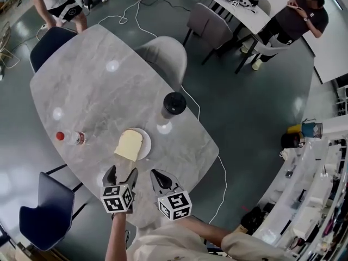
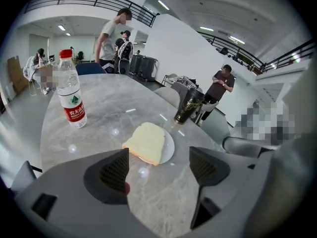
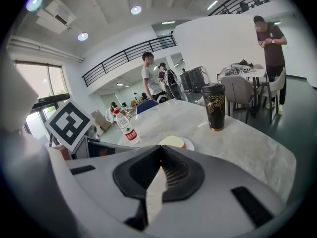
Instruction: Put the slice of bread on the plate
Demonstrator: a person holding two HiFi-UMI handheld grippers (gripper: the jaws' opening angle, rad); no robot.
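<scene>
A pale slice of bread [image 1: 129,144] lies on a small white plate [image 1: 145,143] near the front of the grey marble table [image 1: 98,91], overhanging the plate's left rim. My left gripper [image 1: 122,175] hovers just short of it, open, with nothing between its fingers. In the left gripper view the bread [image 2: 146,142] and plate [image 2: 170,147] sit ahead of the wide-apart jaws of the left gripper [image 2: 158,168]. My right gripper [image 1: 161,179] is beside it at the right, shut and empty. In the right gripper view the right gripper [image 3: 160,157] has its pads together, and the bread [image 3: 173,141] shows beyond.
A water bottle with a red cap [image 1: 70,138] stands to the left of the plate, and a black tumbler [image 1: 173,105] stands beyond it to the right. Chairs ring the table. People stand in the room behind; a cable runs across the floor.
</scene>
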